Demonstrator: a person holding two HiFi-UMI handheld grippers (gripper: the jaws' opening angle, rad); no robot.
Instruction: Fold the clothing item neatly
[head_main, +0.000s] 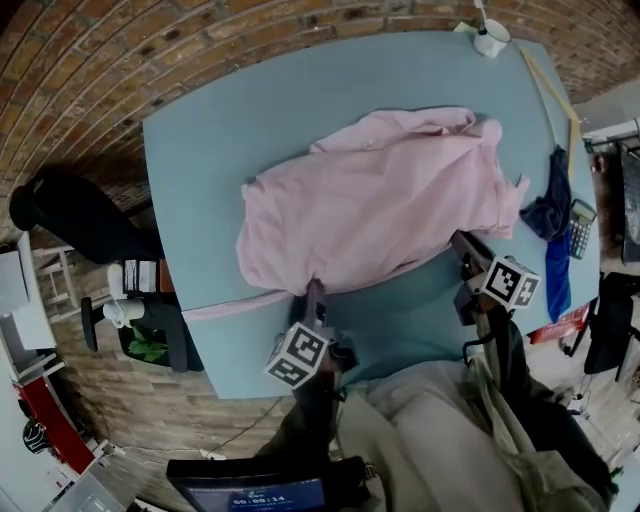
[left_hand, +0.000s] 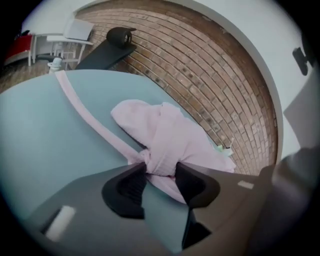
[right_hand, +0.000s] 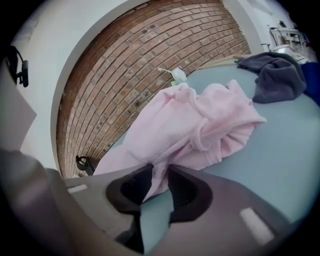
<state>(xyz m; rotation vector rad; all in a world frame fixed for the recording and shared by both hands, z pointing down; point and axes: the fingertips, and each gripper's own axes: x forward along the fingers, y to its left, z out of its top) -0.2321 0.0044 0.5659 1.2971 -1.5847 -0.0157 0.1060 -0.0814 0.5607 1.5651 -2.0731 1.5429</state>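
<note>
A crumpled pink garment lies across the middle of the pale blue table, with its long pink belt trailing left along the near edge. My left gripper is at the garment's near hem, shut on a bunched fold where the belt joins. My right gripper is at the near right corner, shut on a pinch of the pink fabric. In the right gripper view the rest of the garment heaps up beyond the jaws.
A dark blue cloth and a calculator lie at the table's right edge. A wooden stick and a white cup sit at the far right. A black chair stands left of the table. A brick wall lies behind.
</note>
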